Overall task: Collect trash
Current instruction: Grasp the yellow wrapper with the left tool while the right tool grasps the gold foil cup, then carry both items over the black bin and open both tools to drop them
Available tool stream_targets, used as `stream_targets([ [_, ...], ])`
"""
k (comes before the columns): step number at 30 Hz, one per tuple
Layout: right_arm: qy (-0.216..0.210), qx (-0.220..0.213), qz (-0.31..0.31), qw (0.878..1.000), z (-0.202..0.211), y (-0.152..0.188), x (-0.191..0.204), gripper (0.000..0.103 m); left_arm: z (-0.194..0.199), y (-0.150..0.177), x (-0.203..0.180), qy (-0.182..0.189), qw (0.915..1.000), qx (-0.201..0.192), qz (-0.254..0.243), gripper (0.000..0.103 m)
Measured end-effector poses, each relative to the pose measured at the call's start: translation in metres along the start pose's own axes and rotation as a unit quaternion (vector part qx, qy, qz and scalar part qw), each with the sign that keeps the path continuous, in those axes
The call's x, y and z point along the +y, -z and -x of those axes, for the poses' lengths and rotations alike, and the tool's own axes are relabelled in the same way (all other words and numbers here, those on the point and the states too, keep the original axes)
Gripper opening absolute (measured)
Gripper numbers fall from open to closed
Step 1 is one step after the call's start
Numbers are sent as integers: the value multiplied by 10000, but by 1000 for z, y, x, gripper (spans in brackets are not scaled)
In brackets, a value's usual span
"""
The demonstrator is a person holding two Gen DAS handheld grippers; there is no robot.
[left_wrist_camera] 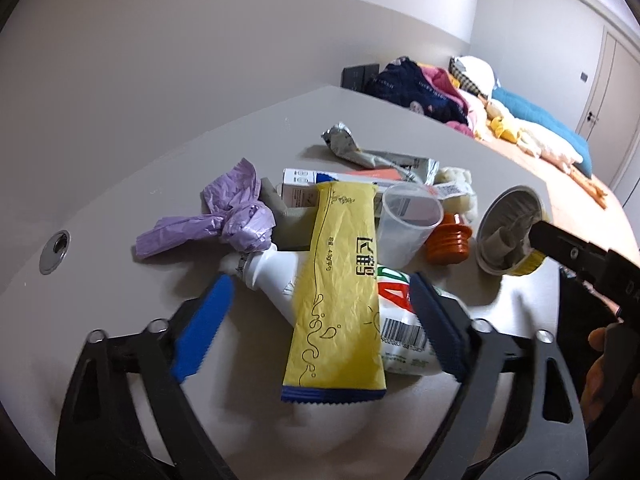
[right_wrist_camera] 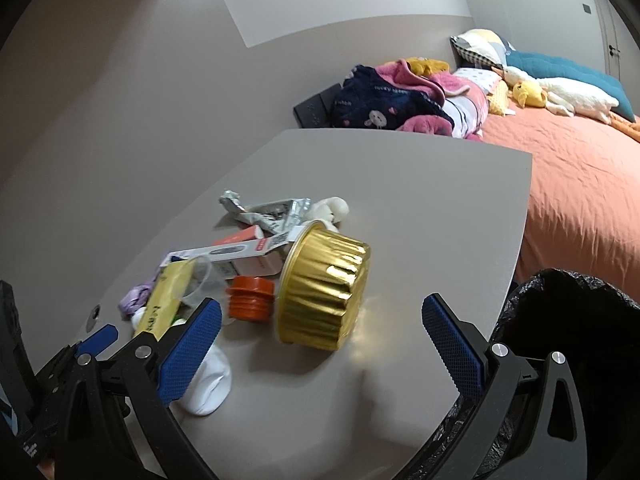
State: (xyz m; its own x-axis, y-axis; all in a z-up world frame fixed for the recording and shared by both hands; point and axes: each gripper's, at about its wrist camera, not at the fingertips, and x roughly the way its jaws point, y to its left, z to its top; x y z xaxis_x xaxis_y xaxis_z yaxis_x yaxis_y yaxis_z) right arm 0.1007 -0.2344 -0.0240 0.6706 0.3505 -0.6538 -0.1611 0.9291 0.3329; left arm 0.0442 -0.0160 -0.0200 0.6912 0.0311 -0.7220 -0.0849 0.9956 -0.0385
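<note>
- A bin (right_wrist_camera: pixel 576 360) lined with a black bag stood at the right edge of the tabletop (right_wrist_camera: pixel 400 184); its inside was too dark to tell what it held.
- A gold foil cup (right_wrist_camera: pixel 324 288) lay on its side on the tabletop, its open mouth facing left; the left wrist view showed a pale scrap inside it.
- A clear plastic cup (left_wrist_camera: pixel 408 224) lay tipped among the trash, with nothing visible inside.
- The left gripper (left_wrist_camera: pixel 320 320) was spread wide, its blue pads either side of a yellow sachet (left_wrist_camera: pixel 340 292) and a white bottle (left_wrist_camera: pixel 280 276), gripping neither.
- The sachet lay lengthwise across the bottle, its blue-edged end nearest the gripper.
- The bottle lay on its side, its printed label with a barcode next to the right pad.
- The right gripper (right_wrist_camera: pixel 320 340) was also spread wide and held nothing; the foil cup lay just beyond the gap between its pads.
- An orange ribbed cap (right_wrist_camera: pixel 250 298) sat just left of the foil cup.
- A crumpled purple bag (left_wrist_camera: pixel 224 216) lay at the left of the heap, beside a white box (left_wrist_camera: pixel 320 184).
- A crushed silver wrapper (left_wrist_camera: pixel 360 152) lay at the far side, with a white fluffy wad (left_wrist_camera: pixel 460 188) to its right.
- Past the tabletop was a bed (right_wrist_camera: pixel 580 184) with an orange sheet, piled with clothes and soft toys.
</note>
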Motion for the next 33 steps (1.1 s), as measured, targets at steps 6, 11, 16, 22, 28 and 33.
stream_targets([
  [6,-49,179,-72,9998,-17,-4,-4,69,-15,0,3,-35,9998,176,81,55],
  [11,-248,313,-161,9991,-25,-2,-8,34,-15,-1,10,-93,9996,102,249,28],
  [16,-206,121,-119,9996,-14,-2,-7,34,-3,-1,12,-35,9995,-66,307,19],
  [22,-225,-9,-120,9997,5,-3,-8,34,8,-2,7,27,9995,-190,254,19],
  [28,-232,-106,-142,9996,26,-1,-13,34,22,0,-2,127,9992,-315,195,19],
  [33,-182,-213,-145,9995,46,4,-22,34,34,3,-18,258,9989,-390,86,19],
])
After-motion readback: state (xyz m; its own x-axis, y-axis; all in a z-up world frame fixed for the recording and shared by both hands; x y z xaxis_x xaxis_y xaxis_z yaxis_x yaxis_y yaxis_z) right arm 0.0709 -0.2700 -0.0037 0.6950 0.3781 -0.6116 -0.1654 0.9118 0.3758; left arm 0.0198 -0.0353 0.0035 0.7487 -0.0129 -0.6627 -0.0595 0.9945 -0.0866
